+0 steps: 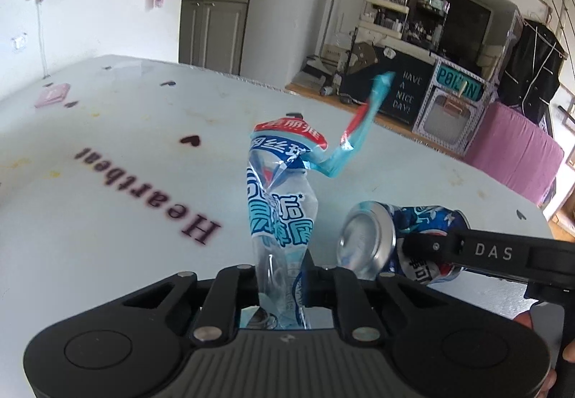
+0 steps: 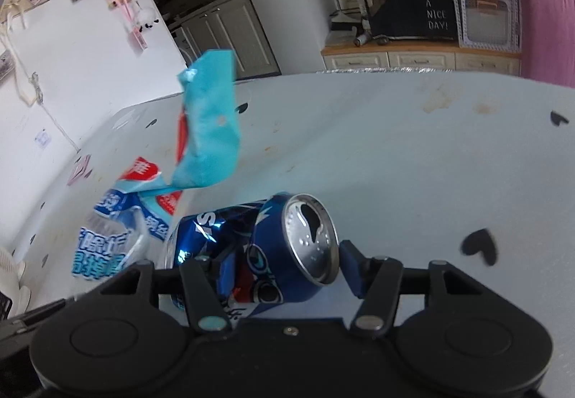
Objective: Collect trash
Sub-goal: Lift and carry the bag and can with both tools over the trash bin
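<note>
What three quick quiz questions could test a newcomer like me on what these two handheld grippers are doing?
1. True or false: the left gripper is shut on a plastic wrapper.
2. What does the right gripper hold: (a) a glass bottle, (b) a crushed blue soda can, (c) nothing?
3. Fill in: the word printed on the white table is ____.

Key: 1 true; 2 b; 3 Heartbeat.
</note>
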`<state>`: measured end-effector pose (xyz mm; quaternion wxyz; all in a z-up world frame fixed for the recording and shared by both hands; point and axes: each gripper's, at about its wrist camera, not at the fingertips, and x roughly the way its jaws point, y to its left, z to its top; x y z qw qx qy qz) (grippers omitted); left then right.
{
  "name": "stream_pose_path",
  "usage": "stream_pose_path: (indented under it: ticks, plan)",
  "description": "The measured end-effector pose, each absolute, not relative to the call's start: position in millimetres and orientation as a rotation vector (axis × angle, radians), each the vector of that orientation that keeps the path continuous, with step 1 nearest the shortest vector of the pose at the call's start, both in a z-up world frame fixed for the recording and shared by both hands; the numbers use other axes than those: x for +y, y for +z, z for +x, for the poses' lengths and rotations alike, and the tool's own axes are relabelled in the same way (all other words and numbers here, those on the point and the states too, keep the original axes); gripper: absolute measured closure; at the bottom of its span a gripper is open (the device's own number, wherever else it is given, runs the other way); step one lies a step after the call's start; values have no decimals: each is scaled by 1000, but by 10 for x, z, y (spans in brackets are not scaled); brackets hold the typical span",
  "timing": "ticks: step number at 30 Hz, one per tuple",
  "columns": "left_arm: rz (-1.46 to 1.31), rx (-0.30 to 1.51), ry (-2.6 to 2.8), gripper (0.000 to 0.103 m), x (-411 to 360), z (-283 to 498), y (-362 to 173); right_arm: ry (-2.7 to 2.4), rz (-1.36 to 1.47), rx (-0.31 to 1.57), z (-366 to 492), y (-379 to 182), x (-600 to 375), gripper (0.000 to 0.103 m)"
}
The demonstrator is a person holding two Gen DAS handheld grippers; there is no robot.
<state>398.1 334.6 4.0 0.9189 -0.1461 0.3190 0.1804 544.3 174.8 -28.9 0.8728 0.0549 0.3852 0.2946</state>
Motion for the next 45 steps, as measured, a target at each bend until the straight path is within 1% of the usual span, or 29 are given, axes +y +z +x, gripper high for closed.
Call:
stream_pose_path:
  ticks: [7,16,26,37,45]
  plan:
    - [-286,612,409,90,3028,3684,131,663,91,735,5306,-150,1378,44]
    - [-221,548,430,90,2500,3300,487,725,57,640,5070,109,738,45]
    - [-184,543,330,90,1865,3264,622,695,-35,595,4895,390,-72,45]
    - [-163,495,191,90,1144,3165,791,596,-77,576,4403,576,-969,45]
    - [-152,478,98,90,653,3053,794,488,-67,545,4038,686,-1690,45]
